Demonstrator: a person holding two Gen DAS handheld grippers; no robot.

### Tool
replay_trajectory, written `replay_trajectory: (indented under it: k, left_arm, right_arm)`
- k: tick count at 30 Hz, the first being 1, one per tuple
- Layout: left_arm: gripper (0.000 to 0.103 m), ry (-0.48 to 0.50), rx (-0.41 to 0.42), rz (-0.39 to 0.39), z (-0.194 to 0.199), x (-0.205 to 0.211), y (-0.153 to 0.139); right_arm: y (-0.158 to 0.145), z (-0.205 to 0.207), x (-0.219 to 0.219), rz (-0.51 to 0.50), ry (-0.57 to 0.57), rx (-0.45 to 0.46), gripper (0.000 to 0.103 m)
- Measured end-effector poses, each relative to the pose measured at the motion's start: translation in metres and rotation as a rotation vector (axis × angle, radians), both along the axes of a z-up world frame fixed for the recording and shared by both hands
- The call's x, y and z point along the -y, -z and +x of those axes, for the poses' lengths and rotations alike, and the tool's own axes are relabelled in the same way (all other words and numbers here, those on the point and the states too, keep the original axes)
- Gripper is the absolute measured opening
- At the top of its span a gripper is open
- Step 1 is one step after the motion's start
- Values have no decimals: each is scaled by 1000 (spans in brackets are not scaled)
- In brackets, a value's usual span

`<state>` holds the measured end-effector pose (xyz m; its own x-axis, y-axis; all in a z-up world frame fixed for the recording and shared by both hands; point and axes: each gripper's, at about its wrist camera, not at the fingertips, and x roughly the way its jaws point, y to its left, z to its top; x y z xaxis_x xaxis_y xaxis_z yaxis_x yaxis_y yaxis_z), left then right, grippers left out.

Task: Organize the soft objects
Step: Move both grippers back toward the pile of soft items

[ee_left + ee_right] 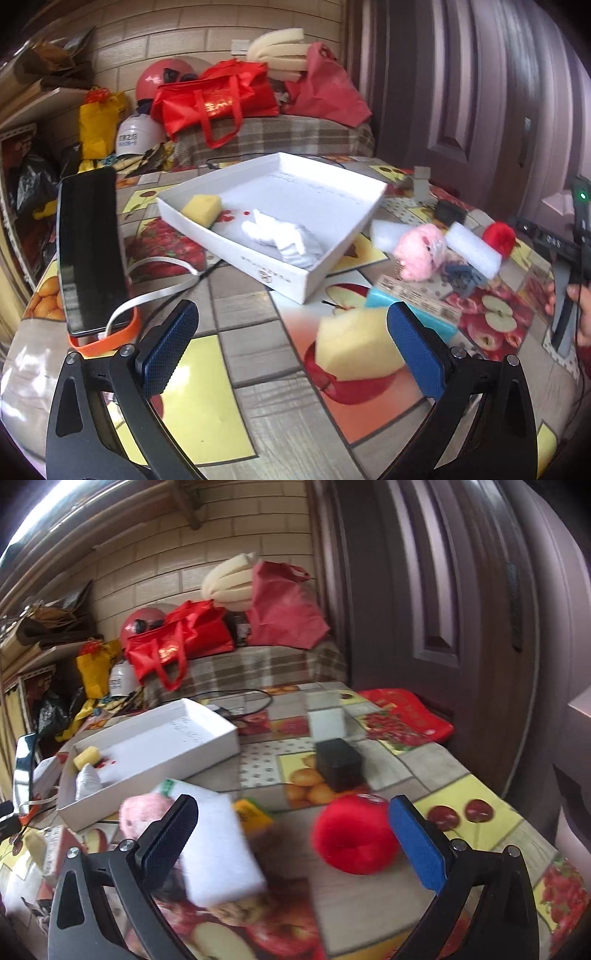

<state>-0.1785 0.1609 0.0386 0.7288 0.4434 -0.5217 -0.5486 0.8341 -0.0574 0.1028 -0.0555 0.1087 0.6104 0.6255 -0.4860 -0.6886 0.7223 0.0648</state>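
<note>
A white shallow box [306, 275] sits mid-table and holds a yellow sponge [202, 208] and a white cloth [284, 236]. My left gripper [291, 339] is open above the table, with a loose yellow sponge [356, 349] lying just inside its right finger. To the right lie a pink fluffy toy [421, 251], a white foam block [472, 249] and a red pompom [499, 238]. My right gripper [293, 830] is open; the red pompom [354, 840] rests between its fingers near the blue pad, and the white foam block [218, 853] lies by the left finger.
A phone [90, 247] on an orange stand sits at the table's left with a white cable. A black block [338, 764] and a white block [327, 722] lie further back. Red bags [218, 98] pile on a sofa behind. A door [443, 609] stands at right.
</note>
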Motion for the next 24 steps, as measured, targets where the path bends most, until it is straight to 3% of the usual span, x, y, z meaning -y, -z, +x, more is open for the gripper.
replay_trajectory:
  k: [4, 7, 11, 21, 23, 24]
  left_arm:
    - [103, 107, -53, 20, 15, 20, 3]
    - [103, 123, -92, 41, 23, 26, 5]
    - [103, 124, -138, -19, 31, 16, 12]
    - [103, 143, -197, -74, 49, 11, 22]
    - [98, 141, -207, -84, 54, 8, 24]
    - [89, 140, -217, -96, 56, 6, 25]
  right_arm:
    - [8, 30, 13, -19, 24, -119, 103]
    - [10, 25, 1, -69, -29, -99, 103]
    - [14, 23, -20, -137, -35, -62, 103]
    - [27, 45, -30, -217, 22, -157, 103]
    - [30, 47, -33, -239, 19, -176, 102]
    - [31, 47, -33, -246, 17, -183, 100]
